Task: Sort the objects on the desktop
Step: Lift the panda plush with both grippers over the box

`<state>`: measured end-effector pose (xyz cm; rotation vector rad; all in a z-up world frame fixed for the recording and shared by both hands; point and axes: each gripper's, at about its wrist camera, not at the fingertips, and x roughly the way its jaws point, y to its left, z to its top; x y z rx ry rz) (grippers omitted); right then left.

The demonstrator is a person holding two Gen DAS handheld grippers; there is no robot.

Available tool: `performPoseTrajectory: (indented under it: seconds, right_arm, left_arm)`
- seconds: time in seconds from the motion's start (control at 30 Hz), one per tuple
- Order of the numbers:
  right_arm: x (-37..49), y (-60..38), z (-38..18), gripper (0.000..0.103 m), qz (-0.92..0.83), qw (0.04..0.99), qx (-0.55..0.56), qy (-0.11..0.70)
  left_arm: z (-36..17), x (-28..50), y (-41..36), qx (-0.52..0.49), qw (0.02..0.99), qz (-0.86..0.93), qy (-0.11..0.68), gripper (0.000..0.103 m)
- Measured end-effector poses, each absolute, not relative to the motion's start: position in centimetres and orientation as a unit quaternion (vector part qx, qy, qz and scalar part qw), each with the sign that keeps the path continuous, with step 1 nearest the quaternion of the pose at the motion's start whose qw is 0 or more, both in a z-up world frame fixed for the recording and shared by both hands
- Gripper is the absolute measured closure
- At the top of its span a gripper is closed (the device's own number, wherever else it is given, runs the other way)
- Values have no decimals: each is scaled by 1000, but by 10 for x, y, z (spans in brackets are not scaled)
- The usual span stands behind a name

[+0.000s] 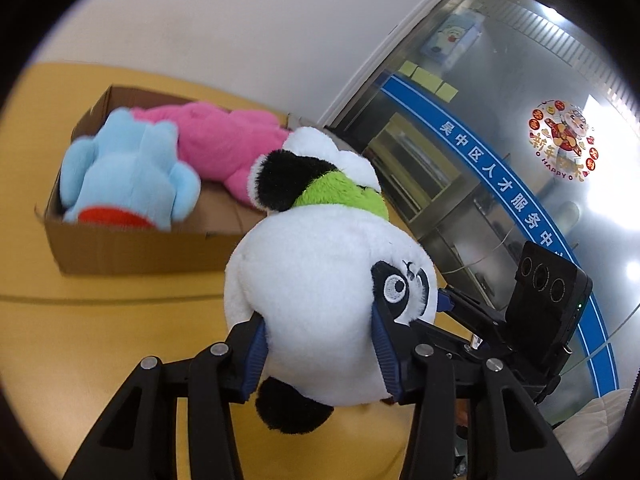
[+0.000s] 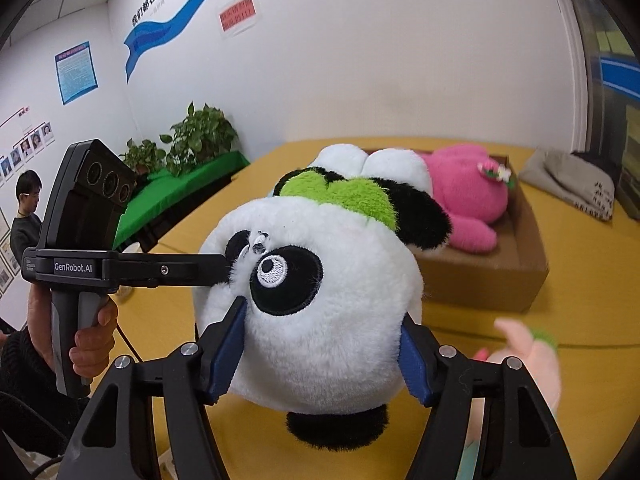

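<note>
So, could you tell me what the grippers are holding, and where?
Both the left gripper and right gripper clamp the panda toy by its head.

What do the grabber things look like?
Both grippers, left and right, are black frames with silver bolts and ribbed blue pads on the jaws. The left one, seen from the right wrist, has a grey handle, a black three-lens camera box and white "GenRobot.AI" lettering.

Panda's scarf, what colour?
Bright green scarf on the panda; clearest in the right wrist view.
</note>
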<state>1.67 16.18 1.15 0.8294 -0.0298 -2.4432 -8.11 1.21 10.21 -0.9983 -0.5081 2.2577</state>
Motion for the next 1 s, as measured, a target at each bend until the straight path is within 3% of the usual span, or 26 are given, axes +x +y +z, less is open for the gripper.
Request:
performPoseTrajectory:
  seconds: [0.37,0.77,1.0]
  right_arm:
    - [-32,170,104,31,-943,263,202,23]
    - [-26,148,125,30,-952,244,177,45]
    - [-55,153,110,30,-948,247,197,36]
  left_arm:
    - [195,-135,16,-272,321,898,-130,56]
    - [202,-142,6,-249,325,903,-135,56]
    - [176,-184,5,-282,310,896,-147,56]
